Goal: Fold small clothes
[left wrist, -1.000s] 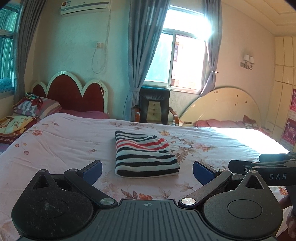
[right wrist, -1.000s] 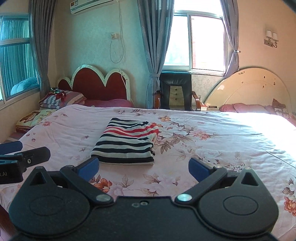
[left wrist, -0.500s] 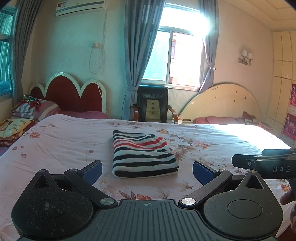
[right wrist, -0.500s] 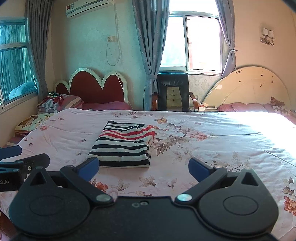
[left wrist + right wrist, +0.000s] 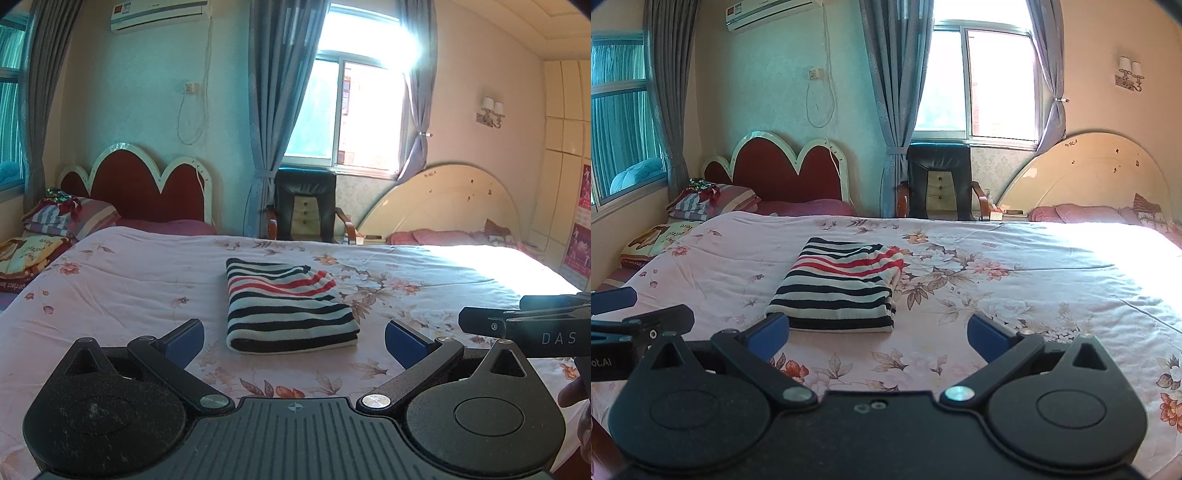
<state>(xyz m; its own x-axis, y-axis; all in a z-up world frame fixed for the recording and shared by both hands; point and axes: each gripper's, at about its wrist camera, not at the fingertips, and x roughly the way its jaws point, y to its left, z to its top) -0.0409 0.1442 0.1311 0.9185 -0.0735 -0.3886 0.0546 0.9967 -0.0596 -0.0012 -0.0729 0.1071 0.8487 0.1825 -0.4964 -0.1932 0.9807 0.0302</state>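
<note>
a sunlit bedroom with grey curtains, a bright window and a wide bed [image 5: 122,288] under a pink floral cover. the left gripper [image 5: 294,341] hovers low over the near edge of the bed, its blue-padded fingers [image 5: 184,338] spread wide with nothing between them. the right gripper [image 5: 878,334] hovers the same way, its blue-padded fingers [image 5: 988,338] also wide apart and empty. in the left wrist view the right gripper's black body shows at 3 o'clock; in the right wrist view the left one shows at 9 o'clock. at 12 o'clock from both, just beyond the fingertips, lies the folded black, white and red striped knit garment [image 5: 286,304] [image 5: 838,286], flat on the cover and touched by neither gripper. further out at 12 o'clock stands a black leather armchair [image 5: 940,181] below the window, a red scalloped headboard [image 5: 147,184] at 11 o'clock, and a cream arched headboard [image 5: 1086,173] at 1 o'clock.
</note>
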